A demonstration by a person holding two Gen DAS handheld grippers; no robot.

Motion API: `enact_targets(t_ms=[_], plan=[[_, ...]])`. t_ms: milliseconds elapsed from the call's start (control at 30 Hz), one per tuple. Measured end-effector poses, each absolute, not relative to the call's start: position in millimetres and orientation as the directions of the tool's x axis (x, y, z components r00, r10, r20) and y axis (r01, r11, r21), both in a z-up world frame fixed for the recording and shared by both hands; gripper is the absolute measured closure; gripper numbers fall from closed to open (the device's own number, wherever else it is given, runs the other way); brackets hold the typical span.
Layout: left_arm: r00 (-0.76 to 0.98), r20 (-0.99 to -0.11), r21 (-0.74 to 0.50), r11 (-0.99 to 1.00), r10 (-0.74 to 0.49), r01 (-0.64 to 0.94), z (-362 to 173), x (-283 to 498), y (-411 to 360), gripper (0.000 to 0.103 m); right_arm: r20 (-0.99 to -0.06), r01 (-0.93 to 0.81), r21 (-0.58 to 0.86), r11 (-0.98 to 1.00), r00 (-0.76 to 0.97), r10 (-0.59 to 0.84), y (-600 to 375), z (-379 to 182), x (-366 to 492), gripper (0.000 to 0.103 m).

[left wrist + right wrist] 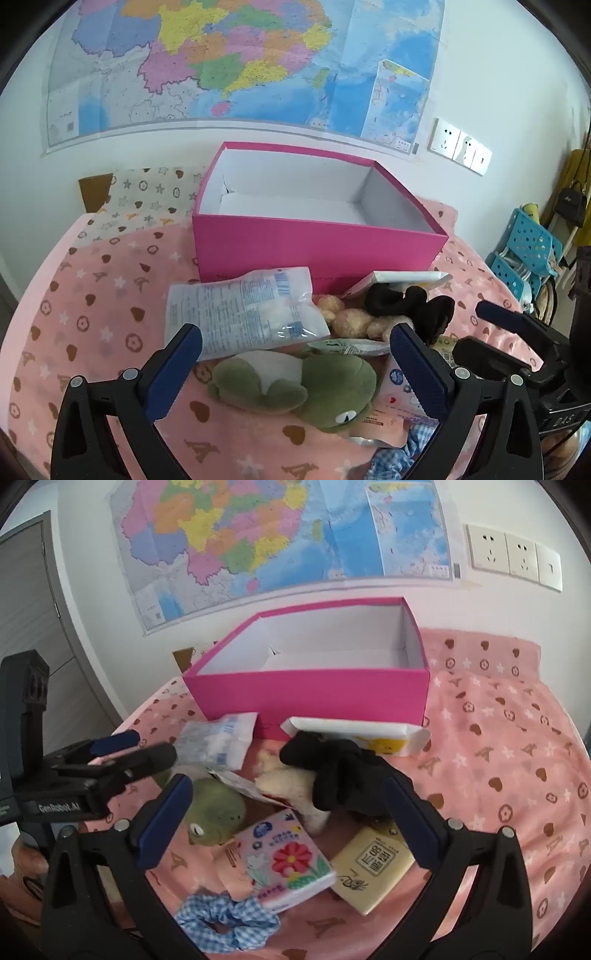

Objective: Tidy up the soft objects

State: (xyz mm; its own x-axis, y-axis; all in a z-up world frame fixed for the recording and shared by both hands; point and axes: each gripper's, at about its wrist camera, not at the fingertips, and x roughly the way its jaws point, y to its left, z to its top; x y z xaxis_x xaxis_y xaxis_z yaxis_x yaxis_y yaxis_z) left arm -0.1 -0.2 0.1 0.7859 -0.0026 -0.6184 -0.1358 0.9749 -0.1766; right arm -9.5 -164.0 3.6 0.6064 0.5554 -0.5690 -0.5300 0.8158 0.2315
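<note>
The left claw (295,363) is released, its two ribbed blue pads spread as wide as they go, holding and touching nothing. Between its fingers, just below the tips, lies a green plush frog (295,387), matte and rounded, face down on the blanket. Past its left finger sits a crinkled clear plastic pack (243,314) printed with blue text; ahead of the tips, a fuzzy cream plush toy (351,319) lies beside a black fabric piece (410,302), soft and bunched.

The right claw (288,810) is likewise released and wide, gripping nothing. Between its fingers lie a glossy pink tissue pack with a red flower (286,862), rectangular and smooth, and a flat yellow packet (373,867) near the right finger. Closer to its base rests a blue-and-white gingham scrunchie (225,919), ruffled. Ahead of the tips are the cream plush and the black fabric, and beyond them a white wrapped pack with a yellow print (362,734).

Farther ahead of both claws stands an open pink cardboard box (314,694), rigid, straight-sided, with a white interior. Everything rests on a bed covered with a fleecy pink blanket (498,738) patterned with hearts, stars and letters. Behind it a coloured map (221,62) hangs on the white wall.
</note>
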Motion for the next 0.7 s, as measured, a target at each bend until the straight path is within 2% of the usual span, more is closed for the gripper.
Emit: enact_targets(t_ms=[200, 300, 700], plan=[[0.781, -0.625, -0.152, 0.979, 0.013, -0.137, -1, -2, -5, 0.0, -0.606, -0.522, 0.235, 0.82, 0.581, 0.543, -159, 6, 1, 0.0], [0.781, -0.624, -0.147, 0.979, 0.019, -0.14, -2, -5, -4, 0.0, -0.595, -0.528, 0.23, 0.818, 0.589, 0.547, -156, 17, -2, 0.0], [0.774, -0.632, -0.147, 0.978, 0.02, -0.145, -2, -6, -2, 0.0, -0.58, -0.538, 0.224, 0.813, 0.597, 0.555, -151, 3, -13, 0.0]])
